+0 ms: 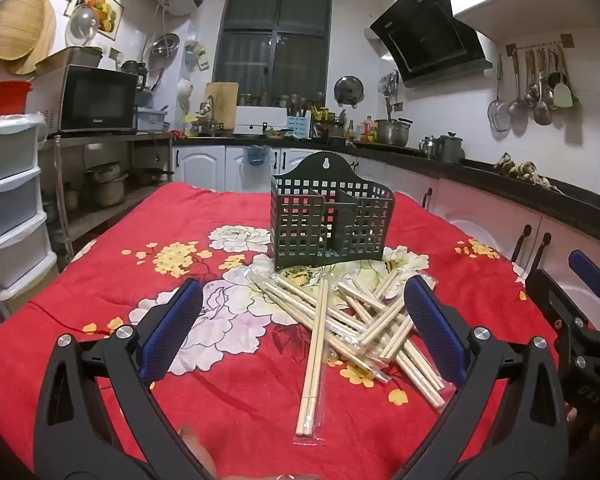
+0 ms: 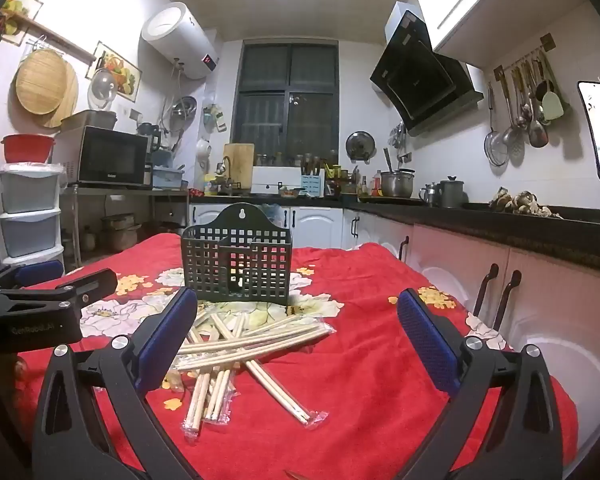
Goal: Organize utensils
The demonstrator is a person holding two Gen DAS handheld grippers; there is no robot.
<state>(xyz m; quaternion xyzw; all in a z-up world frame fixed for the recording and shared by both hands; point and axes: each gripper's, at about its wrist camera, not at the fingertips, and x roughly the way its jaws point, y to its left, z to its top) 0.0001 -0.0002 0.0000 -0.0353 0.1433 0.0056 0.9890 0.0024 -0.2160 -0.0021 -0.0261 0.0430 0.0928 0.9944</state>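
Chopsticks (image 1: 340, 328) lie in a loose crossed pile on the red flowered cloth (image 1: 100, 292), just in front of the dark green holder (image 1: 328, 216). In the left wrist view the holder stands upright and its compartments look empty through the grid walls, so I judge nothing is sorted yet. The left gripper (image 1: 304, 328) hangs above the pile with its fingers wide apart, holding nothing.

In the right wrist view the same pile (image 2: 240, 348), most pairs in clear wrappers, lies between the camera and the holder (image 2: 236, 264). The right gripper (image 2: 296, 340) is also spread open and empty. The whole job seems left: each pair must be picked up and put into the holder.
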